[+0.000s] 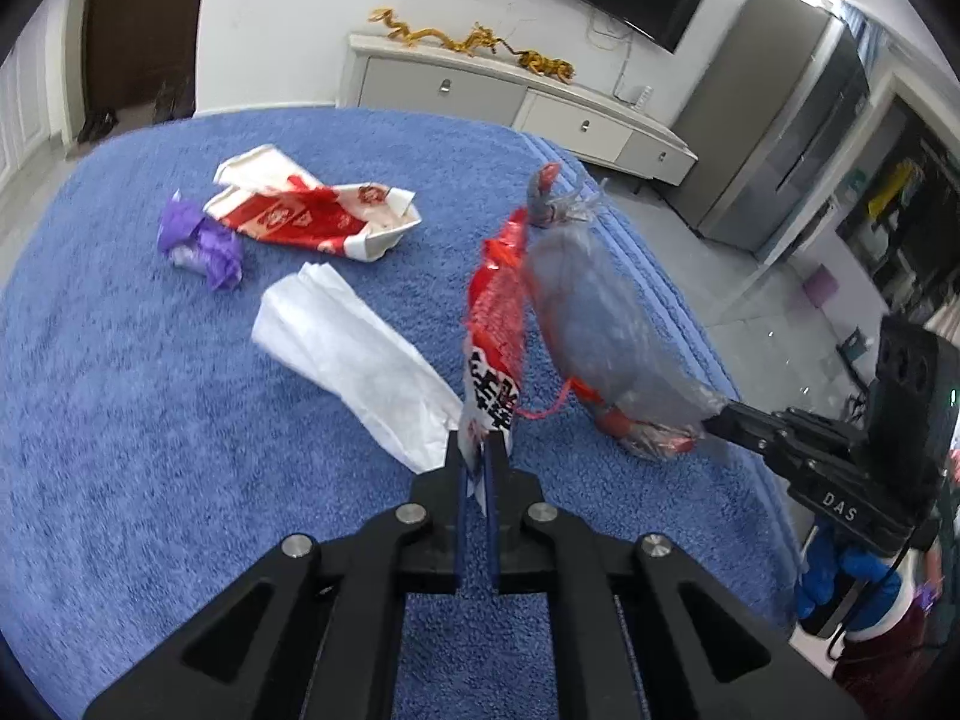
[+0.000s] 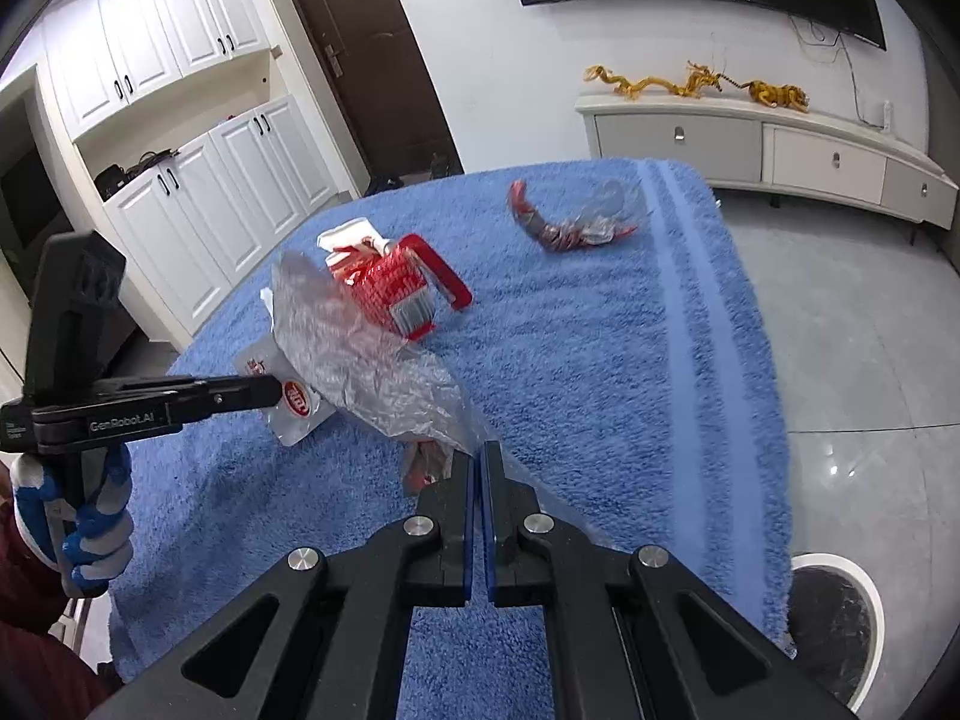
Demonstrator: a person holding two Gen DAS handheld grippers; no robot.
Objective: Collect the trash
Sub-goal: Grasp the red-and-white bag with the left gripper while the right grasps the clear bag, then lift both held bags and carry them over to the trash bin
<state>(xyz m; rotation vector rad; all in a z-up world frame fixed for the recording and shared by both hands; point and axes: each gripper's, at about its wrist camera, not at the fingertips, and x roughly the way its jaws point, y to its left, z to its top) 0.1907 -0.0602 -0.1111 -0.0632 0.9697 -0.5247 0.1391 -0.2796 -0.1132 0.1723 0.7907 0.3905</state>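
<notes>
The left gripper (image 1: 478, 450) is pinching a red mesh wrapper (image 1: 498, 306) with its jaws closed on the printed end, while the right gripper (image 2: 478, 462) is clamping a clear plastic bag (image 2: 360, 354) at frame centre. Across the blue towel (image 1: 150, 390), a white paper sheet (image 1: 348, 354), a red-and-white carton (image 1: 300, 210) and purple crumpled paper (image 1: 201, 240) are lying upper left.

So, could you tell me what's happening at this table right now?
A person is clearing trash off a blue towel, with a pair of tongs in each hand. The left tongs are shut on a red-and-white wrapper, lifted off the towel. The right tongs are shut on a clear plastic bag. A white napkin, a purple wrapper and a red-and-white paper box lie uncollected.
</notes>
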